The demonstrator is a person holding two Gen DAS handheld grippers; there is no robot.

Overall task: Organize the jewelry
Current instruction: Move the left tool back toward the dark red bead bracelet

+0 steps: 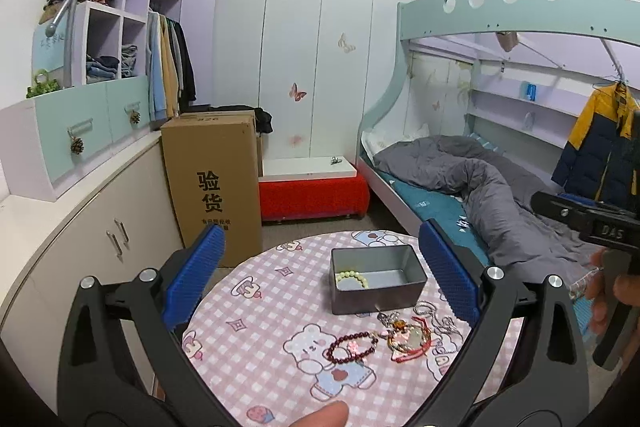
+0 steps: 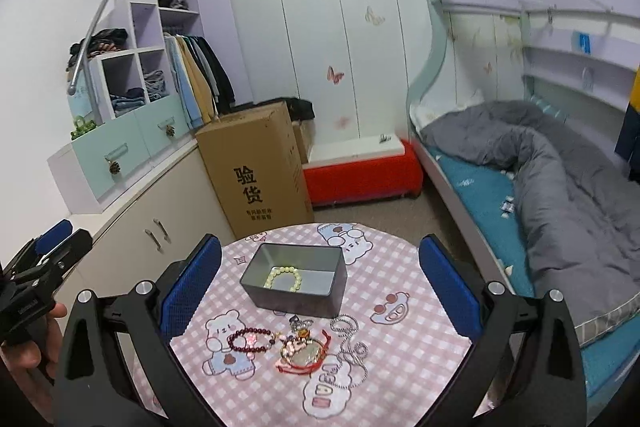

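Looking down my left hand-held gripper (image 1: 320, 275) first: the blue pads are spread wide with nothing between them, so it's fully released. Same story with my right hand-held gripper (image 2: 320, 279), jaws gaping and empty. Both hang above the near edge of the round bench (image 1: 256, 343), pointing down at a shallow angle toward the far side.

What matters for the next grab is the loose pile. The dark red bead bracelet (image 2: 250, 341) lies flat on the checked cloth, nearest of everything and a bit left of centre in the right view. Just right of it and touching is the red-cord pendant tangle (image 2: 302, 351), and the silver chain (image 2: 352, 343) trails off right of that, its long run going near-to-far. All of it sits below and in front of both sets of fingers, between the pads' lines but well short of contact.

Beyond the pile, just touching its far edge, is the grey tin (image 2: 296, 291), long axis running left-right, with a pale green bead bracelet (image 2: 284, 277) already inside.

My guess: the dark red bracelet is fair game for either hand, slightly closer to the left one, while the chain falls on the right hand's side. Either way I'd have to dip down and forward before closing.
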